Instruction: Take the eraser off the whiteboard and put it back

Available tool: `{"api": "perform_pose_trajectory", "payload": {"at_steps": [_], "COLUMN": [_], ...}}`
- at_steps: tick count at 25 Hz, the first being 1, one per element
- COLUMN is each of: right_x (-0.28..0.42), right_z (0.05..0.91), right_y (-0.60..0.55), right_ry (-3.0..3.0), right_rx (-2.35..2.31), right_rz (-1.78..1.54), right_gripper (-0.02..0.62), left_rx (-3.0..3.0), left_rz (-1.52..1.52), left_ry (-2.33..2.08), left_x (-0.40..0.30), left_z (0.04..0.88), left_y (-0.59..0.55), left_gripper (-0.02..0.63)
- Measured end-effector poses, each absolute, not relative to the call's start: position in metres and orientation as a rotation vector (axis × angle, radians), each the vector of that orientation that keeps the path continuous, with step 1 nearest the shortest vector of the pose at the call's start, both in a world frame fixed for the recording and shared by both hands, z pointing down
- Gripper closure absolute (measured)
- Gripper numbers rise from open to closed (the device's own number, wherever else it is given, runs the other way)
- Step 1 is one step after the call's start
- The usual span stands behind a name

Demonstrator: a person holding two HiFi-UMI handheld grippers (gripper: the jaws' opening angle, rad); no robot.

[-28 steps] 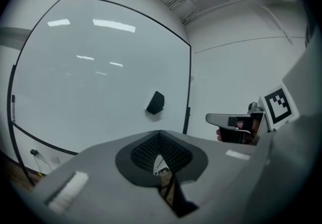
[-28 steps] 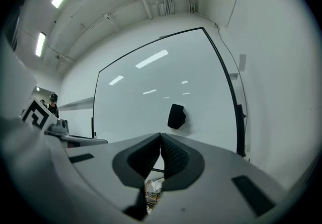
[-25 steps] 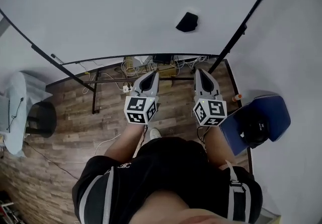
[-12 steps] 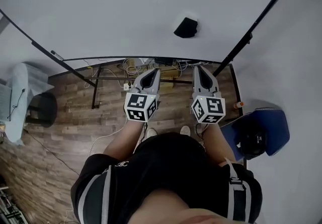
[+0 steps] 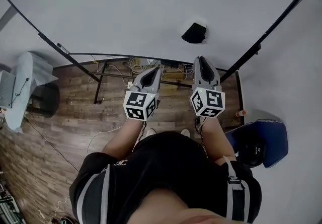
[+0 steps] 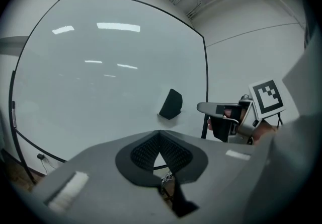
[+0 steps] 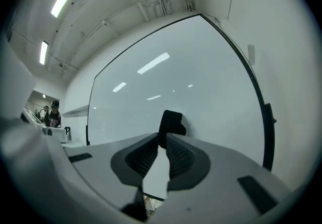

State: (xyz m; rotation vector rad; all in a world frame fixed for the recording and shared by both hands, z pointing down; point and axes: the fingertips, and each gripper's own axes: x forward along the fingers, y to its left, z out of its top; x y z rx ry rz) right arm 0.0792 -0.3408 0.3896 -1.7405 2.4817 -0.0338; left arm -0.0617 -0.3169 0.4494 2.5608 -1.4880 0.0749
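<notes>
The grey plastic right gripper (image 5: pixel 200 60) has moved toward twelve o'clock, closer to the black block-shaped eraser (image 5: pixel 194 32), not touching it.

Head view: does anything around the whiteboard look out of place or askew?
The eraser sits tilted on the whiteboard, and loose cables lie tangled on the floor beneath it. Nothing looks spilled or damaged.

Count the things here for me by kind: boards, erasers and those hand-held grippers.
Large white black-framed whiteboard: 1
Small black eraser stuck on the board: 1
Grey hand-held grippers: 2, the left hand-held gripper and the right hand-held gripper
Total: 4
</notes>
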Motion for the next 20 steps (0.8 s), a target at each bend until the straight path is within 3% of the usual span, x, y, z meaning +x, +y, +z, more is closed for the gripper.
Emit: {"api": "perform_pose_trajectory", "payload": {"at_steps": [5,20], "right_x": [0.074,0.072], "right_z": [0.381,0.384], "right_y": [-0.372,-0.437], "right_ry": [2.436,2.351], "right_rx": [-1.754,-1.85], "right_rz": [-0.002,-0.124], "right_gripper": [0.484,0.453], "left_rx": [2.525,2.444], "left_rz": [0.076,0.058], "left_ry": [-1.526,-1.634], "left_x": [-0.077,-0.111], "left_z": [0.453,0.454], "left_y": [-0.325,-0.345], "left_gripper": [0.597,0.597]}}
